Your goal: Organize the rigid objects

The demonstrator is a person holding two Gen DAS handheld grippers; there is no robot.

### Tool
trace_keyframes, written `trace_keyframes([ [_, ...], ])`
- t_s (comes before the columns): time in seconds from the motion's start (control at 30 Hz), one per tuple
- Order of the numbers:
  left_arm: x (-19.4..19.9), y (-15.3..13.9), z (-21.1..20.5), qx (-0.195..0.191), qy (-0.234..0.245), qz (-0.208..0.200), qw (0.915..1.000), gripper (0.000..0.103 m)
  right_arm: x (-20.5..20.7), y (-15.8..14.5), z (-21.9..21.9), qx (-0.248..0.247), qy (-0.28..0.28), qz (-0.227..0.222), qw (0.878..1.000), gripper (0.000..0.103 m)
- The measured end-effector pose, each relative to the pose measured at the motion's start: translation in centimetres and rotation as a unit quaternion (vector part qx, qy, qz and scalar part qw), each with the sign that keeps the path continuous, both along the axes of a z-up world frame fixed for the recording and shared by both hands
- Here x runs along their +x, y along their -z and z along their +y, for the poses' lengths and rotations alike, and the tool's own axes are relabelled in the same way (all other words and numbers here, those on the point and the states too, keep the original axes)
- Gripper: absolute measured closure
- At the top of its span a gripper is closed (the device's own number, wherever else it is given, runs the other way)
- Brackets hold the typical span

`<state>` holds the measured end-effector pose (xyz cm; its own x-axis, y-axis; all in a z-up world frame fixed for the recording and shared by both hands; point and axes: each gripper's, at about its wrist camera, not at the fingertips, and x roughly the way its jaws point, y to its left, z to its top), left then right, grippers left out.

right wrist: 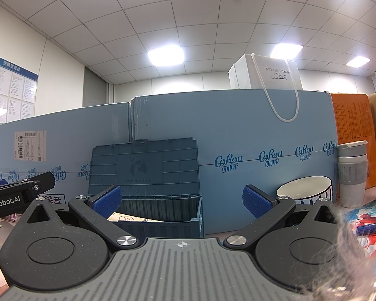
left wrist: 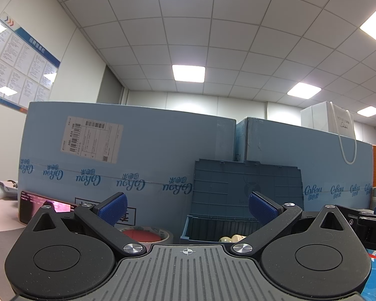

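Rigid objects sit scattered around a dark blue storage bin [right wrist: 160,215] whose lid [right wrist: 144,169] stands raised against the big light-blue cartons [right wrist: 238,130] behind it. From my right side I see a pale printed packet [right wrist: 124,217] lying inside the bin, and to its right a white bowl [right wrist: 304,188] tilted against the carton, with a grey-and-white travel cup [right wrist: 352,173] upright just beside it. A blue pen [right wrist: 373,227] lies on a colourful sheet on the surface. From my left side, a roll of tape [left wrist: 148,235] rests left of the bin, and pale rounded items [left wrist: 231,238] show inside it. My left gripper [left wrist: 188,209] and my right gripper [right wrist: 181,199] both have jaws spread wide, holding nothing. A white paper bag [right wrist: 265,76] tops the cartons.
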<state>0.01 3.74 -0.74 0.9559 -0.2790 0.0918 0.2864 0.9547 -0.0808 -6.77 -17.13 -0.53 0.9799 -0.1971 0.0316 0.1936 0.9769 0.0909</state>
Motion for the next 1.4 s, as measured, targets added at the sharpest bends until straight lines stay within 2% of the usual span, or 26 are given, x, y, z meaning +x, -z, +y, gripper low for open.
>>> trace_keyframes([
  [1.4, -0.17, -0.06, 0.06, 0.001, 0.008, -0.002, 1.0000, 0.000, 0.04, -0.07, -0.01, -0.001, 0.003, 0.003, 1.000, 0.000],
])
